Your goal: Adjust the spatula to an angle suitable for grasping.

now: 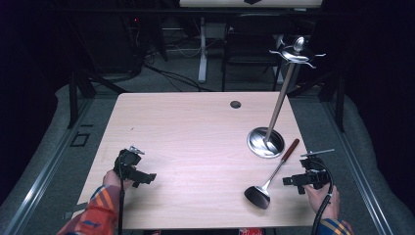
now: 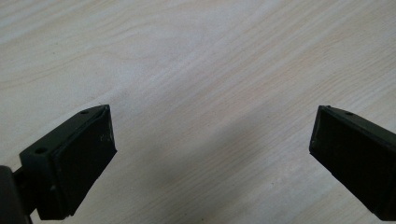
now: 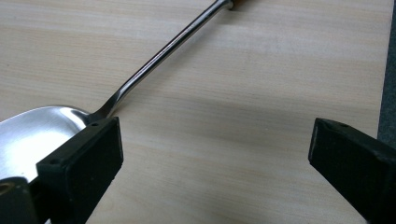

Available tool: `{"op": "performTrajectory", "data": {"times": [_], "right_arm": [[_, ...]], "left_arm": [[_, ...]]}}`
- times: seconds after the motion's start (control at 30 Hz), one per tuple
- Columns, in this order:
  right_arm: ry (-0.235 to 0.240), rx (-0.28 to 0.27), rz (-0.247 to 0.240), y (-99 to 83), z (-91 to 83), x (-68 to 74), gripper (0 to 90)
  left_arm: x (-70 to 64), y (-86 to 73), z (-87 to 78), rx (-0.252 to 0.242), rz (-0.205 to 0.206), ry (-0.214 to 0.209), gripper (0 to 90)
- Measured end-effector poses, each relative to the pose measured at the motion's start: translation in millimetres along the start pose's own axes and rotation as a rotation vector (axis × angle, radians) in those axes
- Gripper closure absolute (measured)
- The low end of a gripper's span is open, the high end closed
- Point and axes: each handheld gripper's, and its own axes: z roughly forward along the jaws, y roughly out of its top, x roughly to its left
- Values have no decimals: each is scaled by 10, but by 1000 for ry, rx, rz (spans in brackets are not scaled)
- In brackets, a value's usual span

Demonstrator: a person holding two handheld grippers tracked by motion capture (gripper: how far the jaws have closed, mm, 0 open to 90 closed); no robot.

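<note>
A steel spatula (image 1: pixel 268 184) with a reddish wooden handle lies flat on the table (image 1: pixel 195 147) at the front right, its blade toward the front edge. In the right gripper view its shiny blade and shaft (image 3: pixel 159 58) lie ahead of the left jaw. My right gripper (image 1: pixel 288 180) hovers just right of the spatula's shaft, jaws wide apart and empty (image 3: pixel 212 154). At the front left my left gripper (image 1: pixel 149 178) is open over bare wood (image 2: pixel 210 149), holding nothing.
A tall steel utensil stand (image 1: pixel 274 122) with a round base and hooks at its top rises at the right of the table. A cable hole (image 1: pixel 235 104) sits near the far edge. Chairs and a desk leg stand beyond the table.
</note>
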Motion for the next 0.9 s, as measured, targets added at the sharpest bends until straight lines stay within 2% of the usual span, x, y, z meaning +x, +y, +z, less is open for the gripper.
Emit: {"op": "performTrajectory", "data": {"times": [0.13,0.3,0.37,0.4,0.57,0.73,0.83,0.9], "right_arm": [[-17,13,16,18,34,-2,20],[-17,15,5,44,21,52,19],[-7,4,9,40,33,74,21],[-4,16,2,43,36,86,22],[12,12,6,48,71,120,28],[-12,42,7,80,129,139,39],[-49,47,-20,130,195,203,60],[-27,55,-33,158,225,230,69]], "left_arm": [[0,-6,-4,-2,3,-2,1],[-14,-15,-50,-14,2,4,1],[-8,-24,-55,-20,-11,-5,1],[-8,-25,-58,-20,-16,-11,1],[-22,-15,-67,-27,-6,-4,1],[-9,-17,-53,-21,-7,-9,1],[-17,-15,-53,-21,-3,-9,1],[-19,-14,-55,-21,-2,-9,1]]}}
